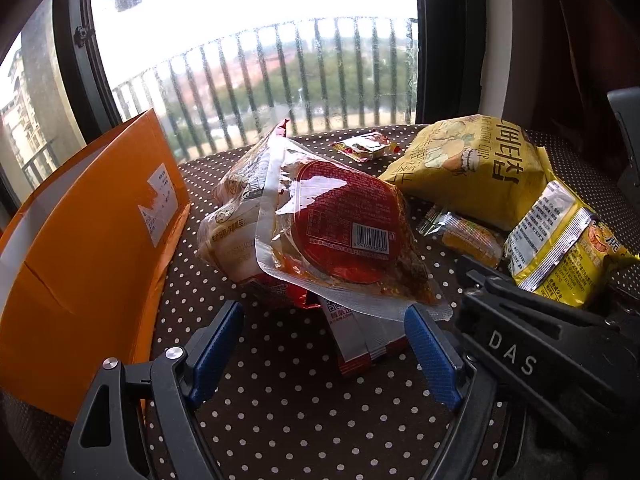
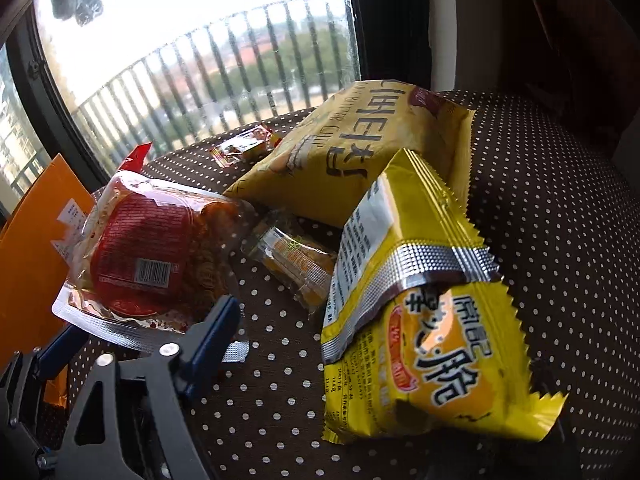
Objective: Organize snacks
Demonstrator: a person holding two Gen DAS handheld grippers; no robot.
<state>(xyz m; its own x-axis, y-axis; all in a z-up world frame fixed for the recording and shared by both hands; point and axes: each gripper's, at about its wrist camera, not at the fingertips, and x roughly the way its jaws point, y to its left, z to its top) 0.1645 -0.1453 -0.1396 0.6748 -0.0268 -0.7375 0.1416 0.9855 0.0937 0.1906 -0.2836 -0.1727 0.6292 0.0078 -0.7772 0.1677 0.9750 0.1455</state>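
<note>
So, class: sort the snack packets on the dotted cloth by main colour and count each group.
Yellow packets: 2, large chip bag, small crinkle-edged packet
Red or clear-and-red packets: 4
Orange clear-wrapped bar: 1
Total: 7

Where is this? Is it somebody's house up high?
Probably a flat high up in a building. The big window has railings outside, with treetops and roofs far below. The snacks lie on a brown dotted cloth right by the window, like a seat or table at home.

Left gripper [image 1: 324, 344] jaws wide apart
</note>
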